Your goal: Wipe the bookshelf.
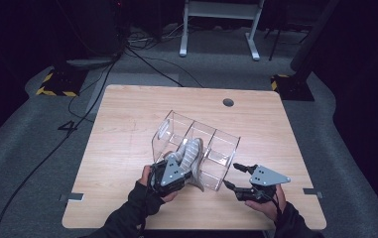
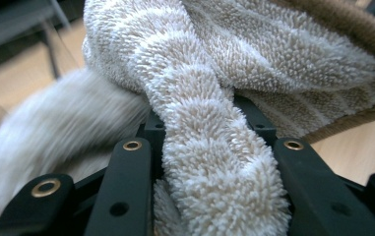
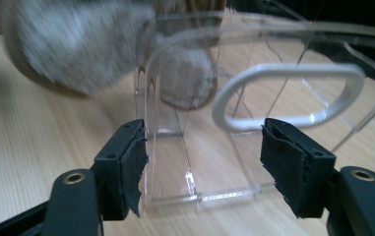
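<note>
The wooden desk (image 1: 127,124) carries a clear acrylic organiser (image 1: 196,148) with several compartments, lying at a slant near the person's edge. In the right gripper view its end wall with a white oval handle cut-out (image 3: 293,96) stands just ahead of the jaws.

A fluffy beige sock (image 1: 189,156) is at the organiser's near side, its upper part lying over the middle compartments and its lower end hanging toward the desk. Whether any of it sits properly inside a compartment cannot be told from the high view.

The left gripper (image 1: 174,171) is clamped on the sock: in the left gripper view a thick fold of the pile (image 2: 214,167) is pinched tightly between the two black jaws.

The right gripper (image 1: 236,176) hovers beside the organiser's right end with its jaws spread wide and nothing between the pads (image 3: 133,172); the acrylic wall lies beyond them, untouched.

By the look of it, the sock has been brought to the organiser but not yet stowed. Left to do: push it down into a compartment and release it, perhaps with the right gripper steadying the box.
</note>
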`<action>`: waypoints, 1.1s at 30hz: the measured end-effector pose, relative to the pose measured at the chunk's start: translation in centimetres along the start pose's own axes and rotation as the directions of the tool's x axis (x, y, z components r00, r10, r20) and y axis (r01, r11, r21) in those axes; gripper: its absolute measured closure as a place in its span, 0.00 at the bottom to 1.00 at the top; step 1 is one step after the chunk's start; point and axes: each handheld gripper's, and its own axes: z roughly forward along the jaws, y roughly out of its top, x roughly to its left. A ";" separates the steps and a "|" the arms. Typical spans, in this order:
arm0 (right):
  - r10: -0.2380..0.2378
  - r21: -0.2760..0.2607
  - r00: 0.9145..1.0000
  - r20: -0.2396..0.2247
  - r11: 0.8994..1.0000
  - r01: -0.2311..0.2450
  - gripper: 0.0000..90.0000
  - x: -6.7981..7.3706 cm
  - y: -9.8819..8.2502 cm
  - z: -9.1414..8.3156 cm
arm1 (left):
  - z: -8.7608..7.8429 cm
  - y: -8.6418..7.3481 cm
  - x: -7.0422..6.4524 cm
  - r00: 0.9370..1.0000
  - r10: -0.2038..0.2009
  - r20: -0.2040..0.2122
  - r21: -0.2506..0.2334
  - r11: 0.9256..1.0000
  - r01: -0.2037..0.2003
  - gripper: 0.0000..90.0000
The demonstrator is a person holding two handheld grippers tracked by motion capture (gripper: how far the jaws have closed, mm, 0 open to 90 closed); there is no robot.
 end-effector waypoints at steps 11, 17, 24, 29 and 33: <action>-0.038 0.011 0.999 -0.037 0.999 0.039 0.38 0.6 0.4 0.8 | 2.7 3.5 -2.1 0.996 0.029 0.087 -0.095 0.995 -0.021 0.73; -0.031 0.004 0.999 -0.034 1.000 0.031 0.38 0.2 0.4 0.6 | 3.9 3.2 -1.9 0.995 0.037 0.097 -0.066 0.997 -0.030 0.73; -0.038 0.006 0.998 -0.044 0.999 0.038 0.34 -0.2 0.8 1.1 | 4.8 3.3 -2.3 0.993 0.060 0.106 -0.025 0.998 -0.058 0.73; -0.043 -0.011 0.996 -0.080 0.999 0.042 0.34 -0.2 1.2 1.0 | 4.8 3.6 -2.5 0.991 0.045 0.123 -0.030 0.999 -0.041 0.73; -0.041 -0.015 0.995 -0.086 0.999 0.040 0.36 -0.1 1.2 1.0 | 4.6 3.9 -2.4 0.991 0.055 0.122 -0.041 0.998 -0.050 0.73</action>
